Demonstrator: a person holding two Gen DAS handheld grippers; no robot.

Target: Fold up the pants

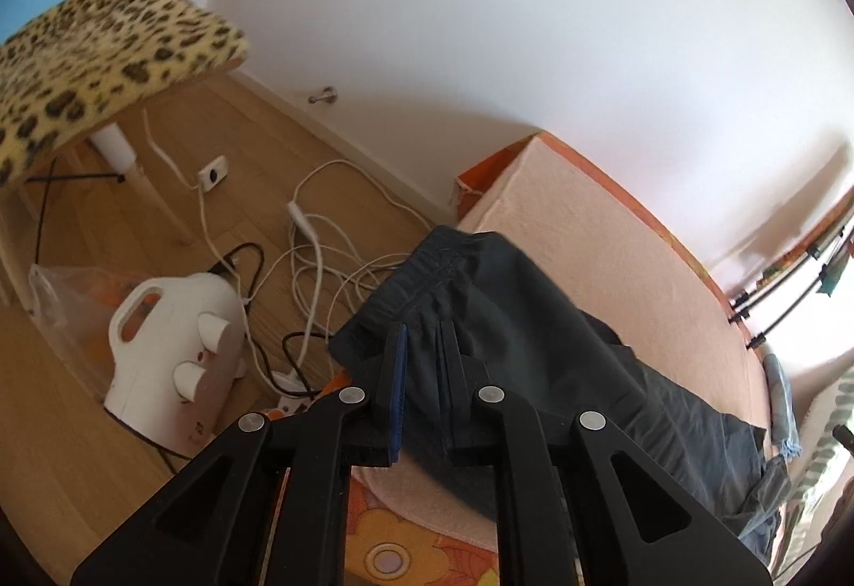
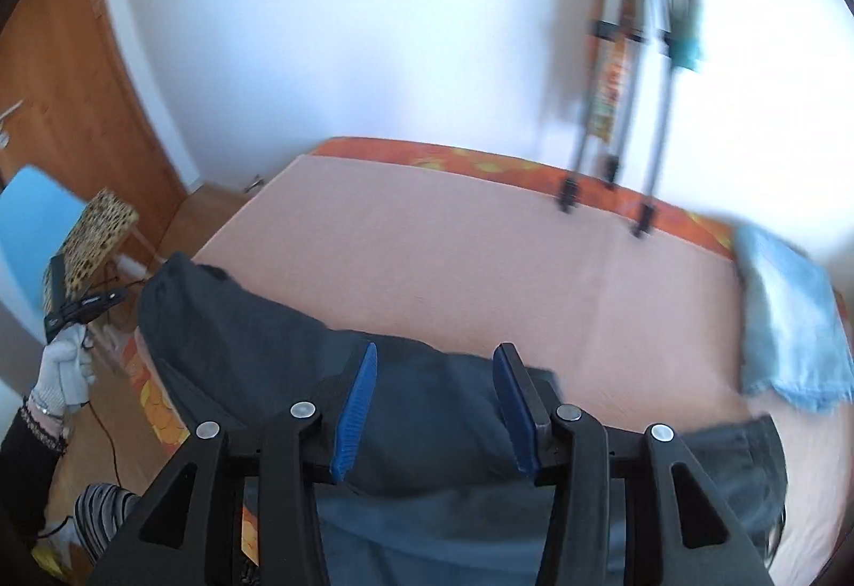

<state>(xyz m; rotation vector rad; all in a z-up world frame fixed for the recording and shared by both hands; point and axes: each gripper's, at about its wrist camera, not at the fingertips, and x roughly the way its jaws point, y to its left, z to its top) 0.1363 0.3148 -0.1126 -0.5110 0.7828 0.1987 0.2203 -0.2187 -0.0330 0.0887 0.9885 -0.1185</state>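
Observation:
Dark navy pants (image 1: 507,319) lie across the peach-covered bed (image 1: 614,239), their elastic waistband hanging over the bed's corner towards the floor. My left gripper (image 1: 424,335) is shut on a fold of the fabric just below the waistband, and cloth fills the narrow gap between its fingers. In the right wrist view the pants (image 2: 240,335) stretch along the bed's (image 2: 453,239) near edge. My right gripper (image 2: 437,351) hovers open over their middle, blue pads apart and gripping nothing. A gloved hand (image 2: 64,362) at far left holds the other gripper.
A leopard-print stool (image 1: 107,52), a white appliance (image 1: 171,346) and tangled cables (image 1: 320,239) sit on the wooden floor beside the bed. A light blue cloth (image 2: 790,319) lies at the bed's right end. A drying rack (image 2: 630,105) stands against the far wall.

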